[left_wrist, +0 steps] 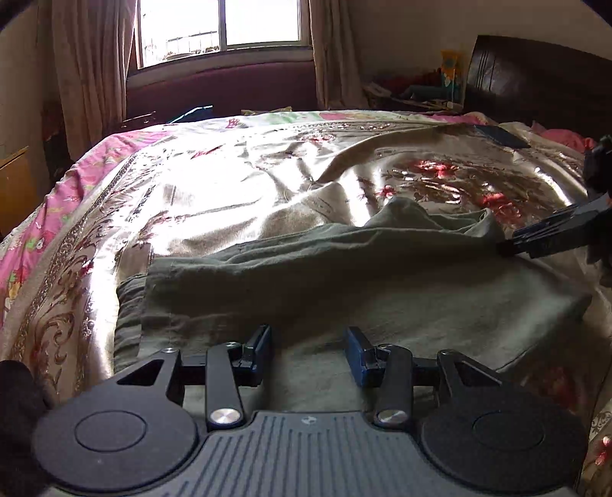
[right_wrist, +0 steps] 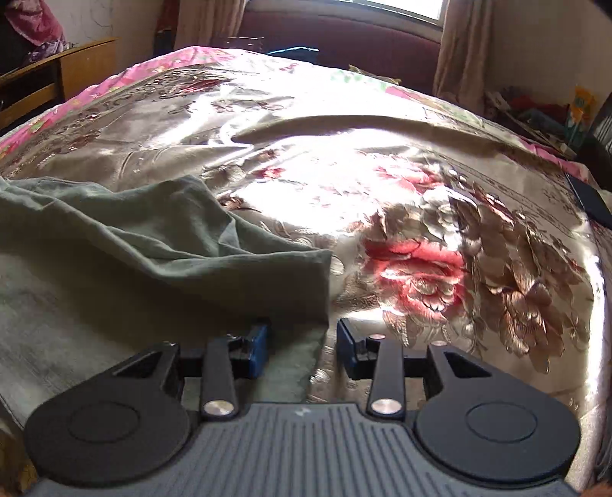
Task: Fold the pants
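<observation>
The olive-green pants (left_wrist: 344,290) lie on the shiny floral bedspread (left_wrist: 214,198), part folded over with a rumpled upper layer. My left gripper (left_wrist: 308,346) is open, low over the near part of the pants. The right gripper shows at the right edge of the left wrist view (left_wrist: 505,248), its tips at the pants' right edge. In the right wrist view the pants (right_wrist: 160,244) fill the left side, and my right gripper (right_wrist: 302,344) is open, straddling the pants' right edge; the left finger (right_wrist: 258,344) is over cloth, the right finger (right_wrist: 350,346) over bedspread (right_wrist: 420,214).
A dark phone (left_wrist: 501,135) lies on the bed near the dark headboard (left_wrist: 535,76). A window (left_wrist: 222,23) with curtains is at the far side. A wooden cabinet (right_wrist: 76,65) stands to the left of the bed. A cluttered nightstand (left_wrist: 417,91) is by the headboard.
</observation>
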A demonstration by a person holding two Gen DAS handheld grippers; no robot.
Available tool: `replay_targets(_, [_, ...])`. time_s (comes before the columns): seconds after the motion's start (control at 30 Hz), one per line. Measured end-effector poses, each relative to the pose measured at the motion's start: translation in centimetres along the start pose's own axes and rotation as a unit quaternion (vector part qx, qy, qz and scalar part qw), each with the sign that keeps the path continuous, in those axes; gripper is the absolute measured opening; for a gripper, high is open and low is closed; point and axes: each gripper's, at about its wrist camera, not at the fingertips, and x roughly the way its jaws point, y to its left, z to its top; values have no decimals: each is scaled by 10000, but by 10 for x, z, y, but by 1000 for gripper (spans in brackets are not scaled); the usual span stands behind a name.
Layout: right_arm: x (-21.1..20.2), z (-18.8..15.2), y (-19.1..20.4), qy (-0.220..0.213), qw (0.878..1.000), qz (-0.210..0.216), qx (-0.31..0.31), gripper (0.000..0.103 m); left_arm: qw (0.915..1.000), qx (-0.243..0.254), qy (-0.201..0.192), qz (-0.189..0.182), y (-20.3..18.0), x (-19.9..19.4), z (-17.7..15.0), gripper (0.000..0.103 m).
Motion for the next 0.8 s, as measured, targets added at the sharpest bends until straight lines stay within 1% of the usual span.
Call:
replay_targets(0.03, [-6,1,-7,-27,10000,5,15,38,10000,33,22,22,1,-2,-8,56])
replay_targets(0.07, [-12,6,-10,-127,9998,-20,-119,38,10000,40,10,33,2,-5,-10,57])
replay_targets(0.13, [-19,26,-12,-290,9985,212,-420,40,9998,86,41,183,-3,-14,-9,57])
replay_targets(0.17, [-17,43,-10,-201,9963,505,-667,40,9996,136,22,257,-6,-16,-7,57])
replay_targets(0.2, [-12,57,-4,-106,9933,665,-935,40,9993,232,-44,305,-12,-20,-4,57])
replay_targets(0.27, [7,86,15,244,9810,888,-1708,40,9991,288,-135,270,-17,-21,1,58])
replay_targets(0.3, [23,100,28,632,9677,1022,-2216,40,9992,294,-163,232,-18,-19,5,58])
replay_targets(0.33, [34,110,37,841,9593,1052,-2483,39,9991,309,-184,215,-20,-18,7,58])
replay_targets(0.4, [58,132,56,1645,9330,1446,-2857,40,9990,338,-232,173,-22,-16,8,58])
replay_targets(0.43, [73,139,68,2245,9068,1728,-3120,39,9990,327,-241,158,-22,-15,8,58])
replay_targets(0.47, [79,142,78,2427,8915,1733,-3409,39,9991,306,-247,134,-22,-14,8,58])
replay_targets(0.5, [84,144,85,2483,8806,1643,-3687,39,9993,254,-256,84,-19,-13,8,58])
replay_targets(0.53, [92,142,94,2566,8662,1388,-4056,39,9994,215,-260,57,-18,-12,7,58])
replay_targets(0.57, [103,141,97,2739,8537,1065,-4299,40,9995,153,-270,26,-14,-10,6,58])
replay_targets(0.6, [114,140,97,2999,8429,831,-4389,40,9995,125,-290,6,-12,-9,5,58])
replay_targets(0.63, [121,137,94,3279,8295,664,-4473,40,9994,118,-321,-2,-11,-9,4,58])
replay_targets(0.67, [123,131,90,3550,8090,565,-4650,40,9993,112,-357,1,-9,-9,3,58])
replay_targets(0.7, [121,126,88,3659,7962,493,-4793,39,9992,89,-397,5,-7,-9,2,58])
replay_targets(0.73, [118,120,85,3713,7795,262,-5038,40,9991,48,-422,7,-5,-9,1,58])
replay_targets(0.77, [116,116,80,3661,7685,-15,-5248,52,9990,-28,-441,20,-1,-7,-1,58])
replay_targets(0.8, [114,116,75,3594,7710,-178,-5255,60,9990,-118,-426,64,3,-5,-2,58])
